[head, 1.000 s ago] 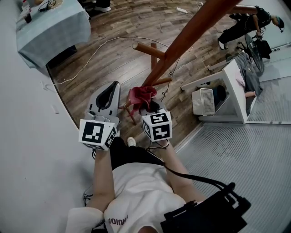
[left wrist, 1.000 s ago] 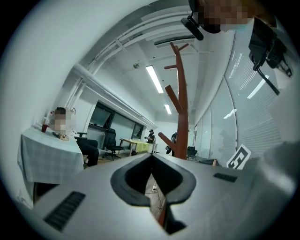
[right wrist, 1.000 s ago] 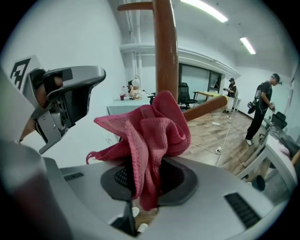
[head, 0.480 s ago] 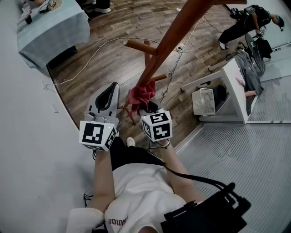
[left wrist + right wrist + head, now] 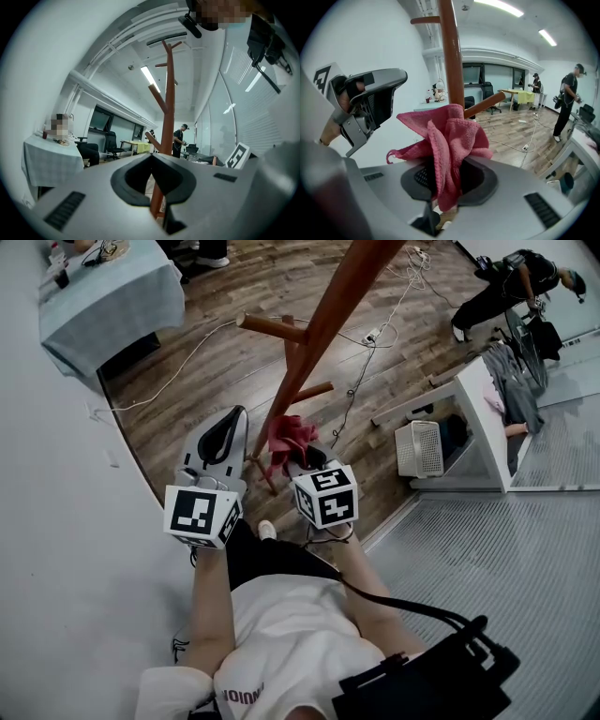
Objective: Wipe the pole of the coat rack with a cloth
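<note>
The wooden pole [image 5: 451,56] of the coat rack stands just in front of me and rises from the floor between my two grippers, with its pegs branching out higher up. The pink cloth [image 5: 450,136] is bunched in the right gripper [image 5: 449,168], whose jaws are shut tight on its lower folds. The upper folds lie against the low part of the pole, on its right side, and I judge that they touch it. One slanted peg [image 5: 483,103] comes out just behind the cloth.

The left gripper [image 5: 151,159] is on the left of the pole, close but apart from it. Its jaws are together at the tips and there is nothing between them.

I think I am in the wiping step itself, low on the pole. The next move asks me to press the cloth on the wood and slide it along the pole, passing around the peg. The rack may rock, so the left gripper could steady it.
</note>
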Action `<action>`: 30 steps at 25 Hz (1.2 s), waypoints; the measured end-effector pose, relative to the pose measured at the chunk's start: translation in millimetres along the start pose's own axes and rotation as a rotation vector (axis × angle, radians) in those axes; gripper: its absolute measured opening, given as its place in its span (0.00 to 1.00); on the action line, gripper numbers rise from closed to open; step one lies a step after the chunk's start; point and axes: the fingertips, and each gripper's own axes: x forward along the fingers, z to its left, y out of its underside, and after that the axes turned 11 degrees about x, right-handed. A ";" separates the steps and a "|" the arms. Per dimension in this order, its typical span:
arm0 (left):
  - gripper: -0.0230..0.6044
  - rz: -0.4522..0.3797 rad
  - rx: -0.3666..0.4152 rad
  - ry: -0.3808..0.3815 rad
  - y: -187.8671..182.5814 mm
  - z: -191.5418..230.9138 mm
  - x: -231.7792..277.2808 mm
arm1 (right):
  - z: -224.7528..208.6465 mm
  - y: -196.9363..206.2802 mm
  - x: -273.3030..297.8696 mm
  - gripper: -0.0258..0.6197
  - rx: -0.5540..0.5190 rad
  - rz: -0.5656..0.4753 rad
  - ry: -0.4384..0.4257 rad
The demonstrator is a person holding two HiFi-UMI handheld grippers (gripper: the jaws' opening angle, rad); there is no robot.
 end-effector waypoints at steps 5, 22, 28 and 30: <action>0.06 -0.020 0.010 -0.010 -6.3 -9.6 -3.8 | -8.3 5.6 -9.2 0.18 0.000 0.001 0.004; 0.06 -0.037 0.028 -0.033 -20.5 -30.4 -12.3 | -53.6 -4.0 -43.8 0.18 0.054 -0.065 0.075; 0.06 -0.073 0.036 -0.052 -36.2 -18.3 -15.5 | -43.6 -33.0 -41.9 0.18 0.037 -0.130 0.049; 0.06 -0.082 0.036 -0.059 -38.7 -13.9 -16.8 | -38.2 -39.4 -39.3 0.18 0.029 -0.142 0.036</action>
